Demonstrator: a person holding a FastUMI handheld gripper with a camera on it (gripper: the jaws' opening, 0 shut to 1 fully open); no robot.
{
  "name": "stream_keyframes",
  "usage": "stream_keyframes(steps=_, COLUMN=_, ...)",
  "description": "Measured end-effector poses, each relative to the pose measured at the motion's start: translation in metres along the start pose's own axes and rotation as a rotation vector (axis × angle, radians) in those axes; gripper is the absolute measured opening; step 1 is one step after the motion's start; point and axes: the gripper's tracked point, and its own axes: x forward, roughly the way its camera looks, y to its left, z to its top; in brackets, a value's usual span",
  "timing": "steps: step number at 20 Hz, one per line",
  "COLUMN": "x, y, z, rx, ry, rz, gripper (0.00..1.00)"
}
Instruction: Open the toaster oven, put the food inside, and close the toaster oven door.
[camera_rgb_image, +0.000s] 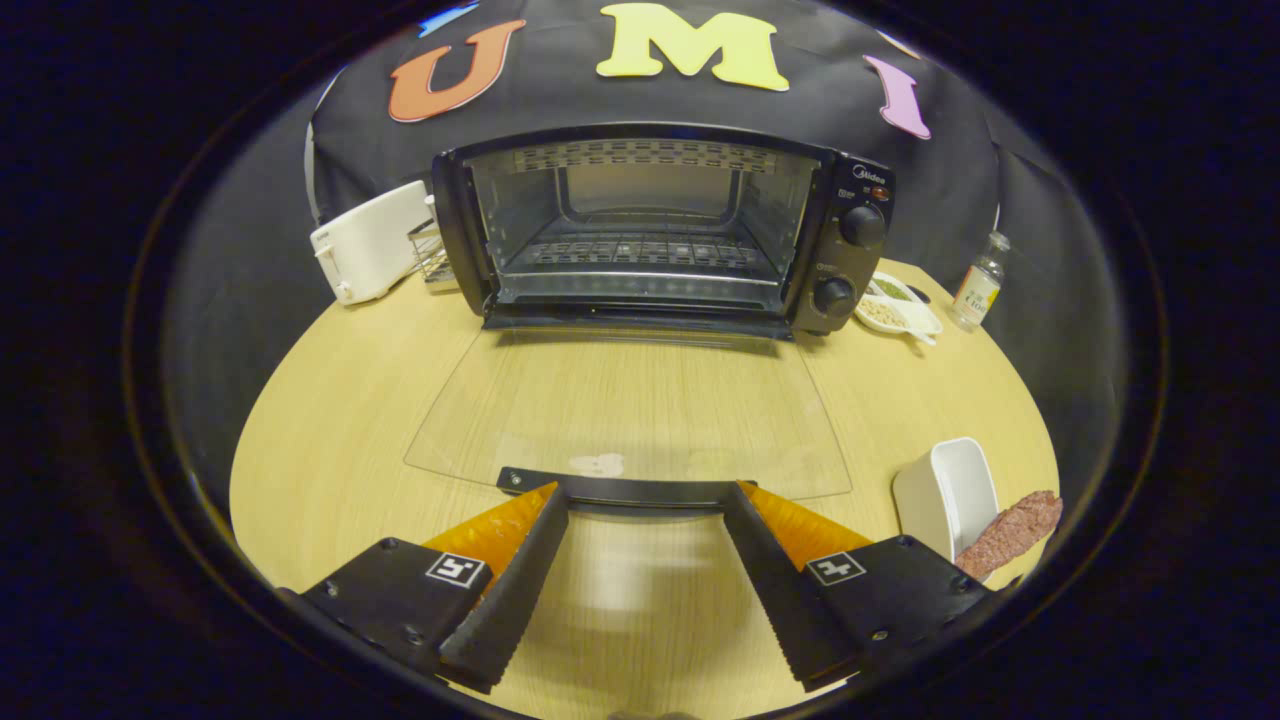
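Note:
The black toaster oven (850, 250) stands at the back of the round wooden table (330, 420) with its glass door (630, 410) folded all the way down, flat over the tabletop. Its wire rack (640, 252) inside is bare. The door's dark handle (630, 489) lies just ahead of my gripper (645, 495), whose fingers are spread wide apart with nothing between them. To the right of the right finger, a reddish-brown piece of meat (1012, 532) rests in a white rectangular dish (945, 490).
A white toaster (370, 243) and a small wire rack (430, 250) stand left of the oven. Right of it are small white dishes of seeds (895, 305) and a little glass bottle (978, 285). The table's front edge is close under the fingers.

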Motion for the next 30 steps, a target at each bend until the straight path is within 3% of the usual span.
stream_keyframes(steps=2, x=-0.010, y=-0.004, z=0.002, rx=-0.027, ry=-0.017, rz=0.024, gripper=1.00)
stream_keyframes(steps=6, x=-0.041, y=-0.055, z=0.016, rx=-0.059, ry=-0.068, rz=-0.002, gripper=1.00)
stream_keyframes(steps=12, x=-0.081, y=-0.189, z=0.032, rx=-0.115, ry=-0.115, rz=-0.092, gripper=1.00)
stream_keyframes(steps=15, x=-0.092, y=-0.249, z=0.024, rx=-0.102, ry=-0.098, rz=-0.093, gripper=1.00)
stream_keyframes(steps=21, x=-0.092, y=-0.290, z=-0.031, rx=-0.024, ry=0.054, rz=0.140, gripper=1.00)
stream_keyframes(steps=25, x=-0.094, y=-0.274, z=-0.056, rx=0.101, ry=0.185, rz=0.358, gripper=0.79)
stream_keyframes(steps=30, x=-0.095, y=-0.269, z=-0.054, rx=0.251, ry=0.254, rz=0.482, gripper=0.34)
